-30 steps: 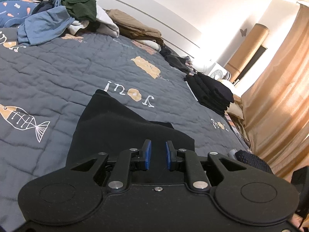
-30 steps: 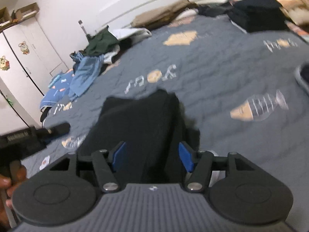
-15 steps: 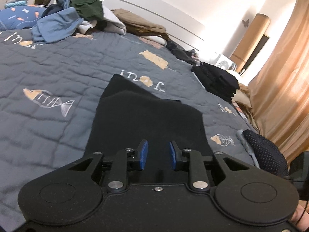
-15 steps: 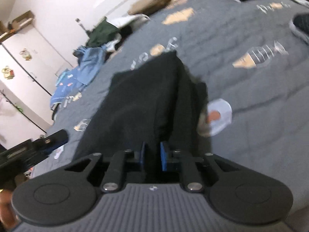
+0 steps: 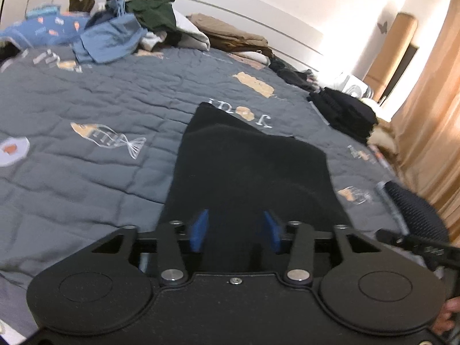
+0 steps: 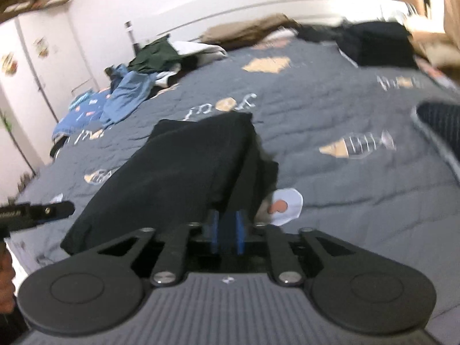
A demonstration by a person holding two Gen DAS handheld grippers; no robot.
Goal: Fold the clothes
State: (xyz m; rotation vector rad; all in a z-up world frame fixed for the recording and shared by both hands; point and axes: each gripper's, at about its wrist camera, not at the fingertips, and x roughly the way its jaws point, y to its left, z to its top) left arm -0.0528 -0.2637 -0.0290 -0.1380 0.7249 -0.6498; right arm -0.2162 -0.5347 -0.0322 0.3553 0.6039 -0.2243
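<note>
- Two jaws at the near edge of one black, partly folded fabric garment [image 5: 250,172], which lies flat on the grey quilted bedspread with fish prints [image 5: 86,100].
- Garment's long axis runs straight away from me, near hem at my jaws, far end by the printed lettering.
- Left gripper [image 5: 236,231]: jaws spread wide, blue pads either side of the near hem, gripping nothing that I can see.
- Right gripper [image 6: 227,234]: jaws pinched nearly together at the garment's right-hand near corner; cloth seems caught between the pads, though blur keeps me from being certain.
- Right side is thus the nearer to a hold; left would need to close on its corner first.
- Look of the cloth: matte, limp, doubled, an upper layer sitting on a longer lower one, edges fairly straight, right edge stacked and slightly ragged.
- Unfolded heap of blue, green and tan clothes [image 5: 138,28] lies well apart, by the headboard.
</note>
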